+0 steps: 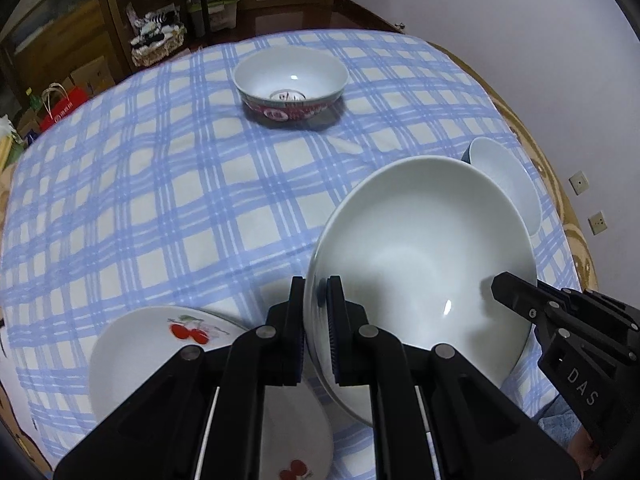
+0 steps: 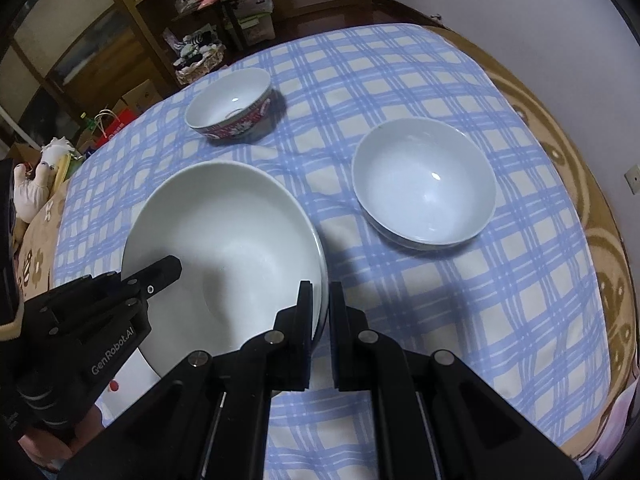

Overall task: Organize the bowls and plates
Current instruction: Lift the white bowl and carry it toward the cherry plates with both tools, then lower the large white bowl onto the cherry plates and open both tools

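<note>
A large white deep plate [image 1: 420,256] is held by both grippers. My left gripper [image 1: 316,292] is shut on its left rim. My right gripper [image 2: 321,296] is shut on its right rim; the plate also shows in the right wrist view [image 2: 224,248]. A cherry-patterned plate [image 1: 144,344] lies below my left gripper, partly hidden. A red-patterned bowl [image 1: 290,84] stands at the far side of the table, and it also shows in the right wrist view [image 2: 230,104]. A plain white bowl [image 2: 424,188] sits to the right.
The round table wears a blue checked cloth [image 1: 160,200]. Beyond its far edge stand wooden shelves [image 1: 120,8], a basket of clutter [image 1: 158,44] and a red bag [image 1: 64,108]. A white wall [image 1: 520,40] is on the right.
</note>
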A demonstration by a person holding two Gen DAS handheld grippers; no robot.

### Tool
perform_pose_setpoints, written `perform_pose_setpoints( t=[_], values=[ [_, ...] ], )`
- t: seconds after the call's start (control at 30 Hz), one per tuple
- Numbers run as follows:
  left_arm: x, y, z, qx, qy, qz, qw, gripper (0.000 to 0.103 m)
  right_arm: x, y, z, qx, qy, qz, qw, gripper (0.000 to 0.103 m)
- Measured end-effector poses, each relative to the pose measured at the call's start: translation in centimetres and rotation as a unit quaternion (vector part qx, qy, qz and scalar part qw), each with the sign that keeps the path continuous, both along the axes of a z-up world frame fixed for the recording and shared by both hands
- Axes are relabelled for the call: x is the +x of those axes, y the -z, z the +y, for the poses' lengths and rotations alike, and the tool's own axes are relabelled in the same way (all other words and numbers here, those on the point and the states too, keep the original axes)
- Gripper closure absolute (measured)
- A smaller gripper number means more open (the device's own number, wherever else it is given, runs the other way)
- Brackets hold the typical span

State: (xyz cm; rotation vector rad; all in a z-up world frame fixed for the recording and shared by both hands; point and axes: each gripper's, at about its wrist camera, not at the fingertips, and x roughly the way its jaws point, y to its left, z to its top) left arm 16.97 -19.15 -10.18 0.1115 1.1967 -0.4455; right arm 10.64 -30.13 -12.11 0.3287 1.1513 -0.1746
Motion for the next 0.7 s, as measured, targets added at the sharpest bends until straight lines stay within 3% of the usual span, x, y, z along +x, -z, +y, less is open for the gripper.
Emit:
perform_pose_setpoints(
  t=[0.7],
  values=[
    [-0.1,3.2,-1.4,0.010,0.014,0.022,0.9996,0.092,-0.3,2.7,-0.6,-0.012,0.029,0.024,0.999,0.095]
  ],
)
